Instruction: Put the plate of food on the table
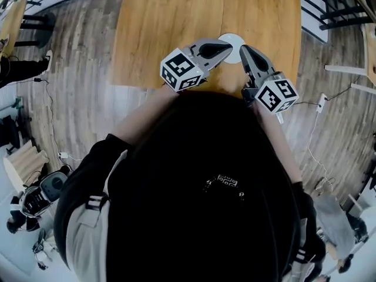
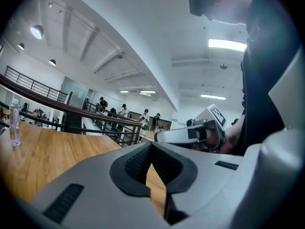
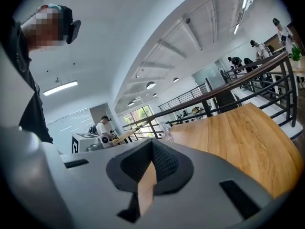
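In the head view a white plate (image 1: 232,40) lies on the wooden table (image 1: 176,28) near its front edge, partly hidden by the gripper tips; I cannot see any food on it. My left gripper (image 1: 228,47) points at the plate from the left, its jaws shut. My right gripper (image 1: 243,50) comes in from the right, also shut, its tip at the plate's right rim. In the left gripper view the left gripper's (image 2: 151,145) pads meet with nothing between them, and the right gripper (image 2: 190,135) shows just beyond. The right gripper view shows its own jaws (image 3: 152,146) closed and empty over the tabletop (image 3: 248,132).
A clear bottle (image 2: 15,123) stands far off on the table. A black railing (image 3: 248,75) runs behind the table, with people beyond it. Chairs (image 1: 343,7) stand on the plank floor at the right, and cables (image 1: 50,116) trail on the left.
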Demonstrator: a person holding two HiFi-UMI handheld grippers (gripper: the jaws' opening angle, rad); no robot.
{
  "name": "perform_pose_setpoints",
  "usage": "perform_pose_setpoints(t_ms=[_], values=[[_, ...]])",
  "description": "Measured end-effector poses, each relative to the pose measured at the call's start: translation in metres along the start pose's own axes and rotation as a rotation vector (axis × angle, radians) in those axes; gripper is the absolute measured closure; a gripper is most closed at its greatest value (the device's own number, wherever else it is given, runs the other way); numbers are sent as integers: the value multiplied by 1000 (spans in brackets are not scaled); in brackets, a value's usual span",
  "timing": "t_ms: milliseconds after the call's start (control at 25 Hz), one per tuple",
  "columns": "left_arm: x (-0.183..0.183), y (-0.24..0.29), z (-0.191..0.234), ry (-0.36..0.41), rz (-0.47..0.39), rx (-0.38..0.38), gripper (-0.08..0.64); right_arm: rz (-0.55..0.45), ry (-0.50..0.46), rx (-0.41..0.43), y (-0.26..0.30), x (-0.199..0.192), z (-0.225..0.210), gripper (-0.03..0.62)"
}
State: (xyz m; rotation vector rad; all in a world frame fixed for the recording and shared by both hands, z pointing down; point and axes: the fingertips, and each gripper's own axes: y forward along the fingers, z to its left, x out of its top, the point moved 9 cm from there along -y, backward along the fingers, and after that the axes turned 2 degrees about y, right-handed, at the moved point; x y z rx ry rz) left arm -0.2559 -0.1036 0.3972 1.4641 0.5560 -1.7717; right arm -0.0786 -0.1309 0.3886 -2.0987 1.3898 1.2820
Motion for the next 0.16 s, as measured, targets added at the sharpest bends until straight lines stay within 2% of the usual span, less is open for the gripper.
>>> perform_pose_setpoints(t_ms=[160], values=[[-46, 4, 2, 14, 12, 36, 554, -26, -1, 42, -3, -48, -26, 575]])
